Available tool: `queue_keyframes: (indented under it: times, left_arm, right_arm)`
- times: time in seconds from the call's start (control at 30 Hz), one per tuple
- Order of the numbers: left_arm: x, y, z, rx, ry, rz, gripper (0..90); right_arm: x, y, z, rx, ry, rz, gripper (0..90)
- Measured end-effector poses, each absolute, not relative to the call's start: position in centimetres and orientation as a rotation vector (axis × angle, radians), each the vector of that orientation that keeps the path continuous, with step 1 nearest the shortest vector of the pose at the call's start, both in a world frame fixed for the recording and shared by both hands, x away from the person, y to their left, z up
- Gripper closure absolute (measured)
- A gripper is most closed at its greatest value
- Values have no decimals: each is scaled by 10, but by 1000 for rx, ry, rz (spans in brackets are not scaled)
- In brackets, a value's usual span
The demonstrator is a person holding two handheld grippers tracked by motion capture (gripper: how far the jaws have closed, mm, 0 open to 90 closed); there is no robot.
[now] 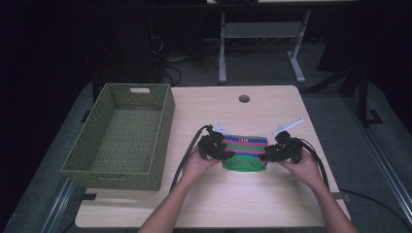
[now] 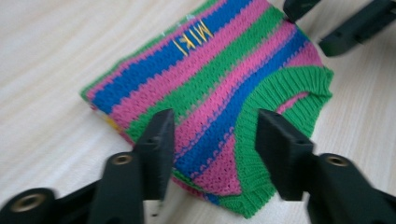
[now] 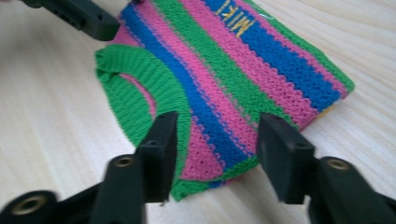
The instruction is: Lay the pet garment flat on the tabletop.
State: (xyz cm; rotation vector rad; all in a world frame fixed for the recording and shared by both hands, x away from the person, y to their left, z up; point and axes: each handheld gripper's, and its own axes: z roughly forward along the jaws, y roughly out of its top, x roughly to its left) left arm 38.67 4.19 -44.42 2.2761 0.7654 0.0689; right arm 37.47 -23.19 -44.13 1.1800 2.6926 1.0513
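**Dim Room Around a Pale Wooden Table**

A light wooden table (image 1: 252, 104) is sitting at the centre of the frame on grey floor (image 1: 272, 65). A white metal frame (image 1: 262, 34) is standing at upper centre. Cables (image 1: 170, 60) are lying at upper left. Darkness is swallowing both upper corners.

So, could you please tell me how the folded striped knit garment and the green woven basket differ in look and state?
The striped knit garment is soft, folded flat and banded in pink, blue and green; the woven basket is stiff, one olive green, with upright walls. The garment lies between the left hand-held gripper and the right hand-held gripper; the basket stands apart at the table's left, nothing inside. Both rest on the wooden table.
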Motion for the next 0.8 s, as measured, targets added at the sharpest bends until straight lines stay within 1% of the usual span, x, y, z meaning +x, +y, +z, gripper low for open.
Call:
queue_keyframes:
  times: [0.13, 0.17, 0.3, 0.43, 0.8]
  left_arm:
    - [387, 40, -450, 2317, 756, 78, 558]
    - [387, 40, -451, 2318, 750, 80, 588]
    - [384, 40, -452, 2346, 730, 105, 640]
    - [381, 42, -452, 2353, 727, 104, 644]
    - [361, 54, -452, 2351, 699, 86, 632]
  right_arm:
    - [376, -230, -446, 1176, 2688, 1036, 631]
    - [376, -229, -447, 1166, 2693, 1017, 672]
    - [376, -226, -452, 1148, 2697, 993, 741]
    - [373, -224, -452, 1132, 2708, 989, 763]
    - [356, -215, -452, 1052, 2749, 989, 747]
